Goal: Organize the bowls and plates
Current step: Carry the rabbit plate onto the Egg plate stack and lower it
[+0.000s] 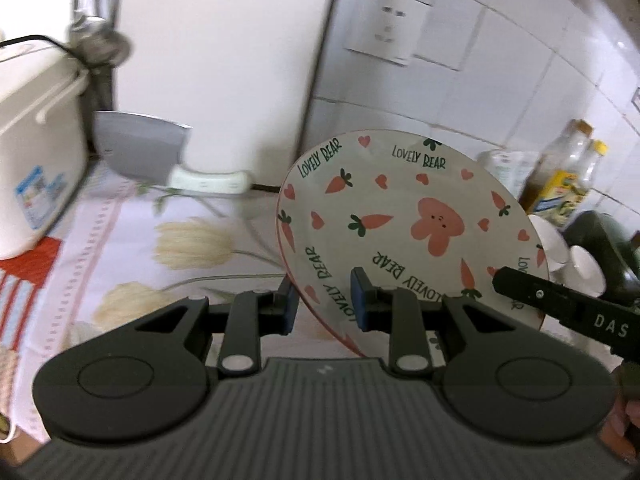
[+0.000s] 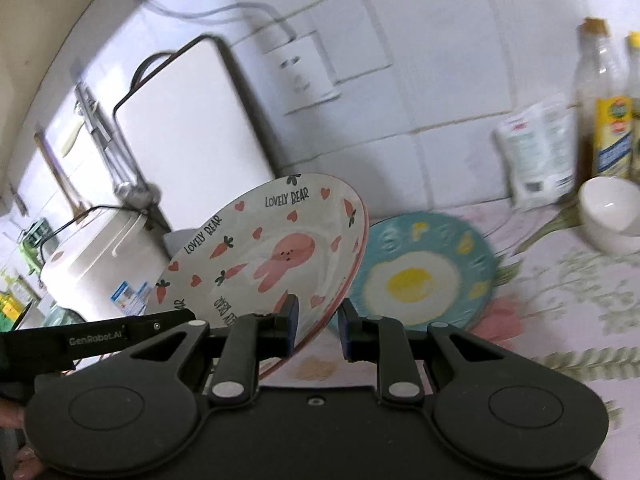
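A white plate (image 1: 400,208) printed with a pink rabbit, carrots, hearts and "LOVELY BEAR" hangs tilted above the flowered tablecloth. My left gripper (image 1: 325,304) is shut on its near rim, one pad on each face. In the right wrist view the same plate (image 2: 272,248) is clamped at its lower rim by my right gripper (image 2: 318,322). Each gripper shows in the other's view: the right one (image 1: 520,286), the left one (image 2: 120,332). A blue plate with a fried-egg design (image 2: 420,276) lies flat on the cloth behind. A white bowl (image 2: 612,208) stands at the right.
A white rice cooker (image 1: 36,160) and a cleaver (image 1: 136,148) stand at the left. A white cutting board (image 2: 188,128) leans on the tiled wall. Oil bottles (image 2: 608,112) and a white packet (image 2: 536,148) line the wall. White bowls (image 1: 560,244) sit behind the plate.
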A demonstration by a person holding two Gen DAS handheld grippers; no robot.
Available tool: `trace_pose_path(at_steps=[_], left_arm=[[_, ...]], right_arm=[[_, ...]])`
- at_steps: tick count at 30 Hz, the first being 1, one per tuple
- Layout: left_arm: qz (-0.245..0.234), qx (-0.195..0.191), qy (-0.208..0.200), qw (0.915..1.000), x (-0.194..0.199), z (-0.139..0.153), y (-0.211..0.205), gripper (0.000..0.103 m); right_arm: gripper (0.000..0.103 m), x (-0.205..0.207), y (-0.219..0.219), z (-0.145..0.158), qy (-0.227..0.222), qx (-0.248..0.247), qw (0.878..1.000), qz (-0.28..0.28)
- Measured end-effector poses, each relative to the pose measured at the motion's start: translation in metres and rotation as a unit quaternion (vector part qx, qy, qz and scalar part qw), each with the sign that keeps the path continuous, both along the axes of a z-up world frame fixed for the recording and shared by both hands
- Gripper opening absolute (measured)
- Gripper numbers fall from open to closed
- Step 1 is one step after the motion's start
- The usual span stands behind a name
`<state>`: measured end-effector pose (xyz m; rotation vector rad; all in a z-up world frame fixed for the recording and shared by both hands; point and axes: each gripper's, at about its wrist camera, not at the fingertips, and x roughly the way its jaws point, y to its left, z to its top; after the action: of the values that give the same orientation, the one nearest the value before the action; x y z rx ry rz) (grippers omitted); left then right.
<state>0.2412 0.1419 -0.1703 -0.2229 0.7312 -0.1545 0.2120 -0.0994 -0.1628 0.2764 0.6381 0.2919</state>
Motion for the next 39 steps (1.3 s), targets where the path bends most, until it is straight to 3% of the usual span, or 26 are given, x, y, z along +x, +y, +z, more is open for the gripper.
trace_pose_path(at_steps=[6, 17, 29, 39], left_arm=[[-0.014, -0.018, 0.009, 0.9997, 0.021, -0.006, -0.037, 0.025], [-0.015, -0.028, 0.044, 0.9985, 0.066, -0.035, -0.072, 0.026], [0.012, 0.001, 0.09, 0.9959, 0.098, -0.069, -0.078, 0.026], [0.014, 0.003, 0.112, 0.9936, 0.111, -0.076, -0.083, 0.026]], right_arm=[[0.026, 0.008, -0.036, 0.003, 0.006, -0.01, 1.0, -0.016], [0.027, 0.047, -0.079, -0.026, 0.037, 0.0, 0.999, -0.013], [0.028, 0.086, -0.084, -0.069, 0.097, 0.013, 0.995, 0.013], [0.028, 0.099, -0.084, -0.077, 0.123, 0.008, 0.992, 0.01]])
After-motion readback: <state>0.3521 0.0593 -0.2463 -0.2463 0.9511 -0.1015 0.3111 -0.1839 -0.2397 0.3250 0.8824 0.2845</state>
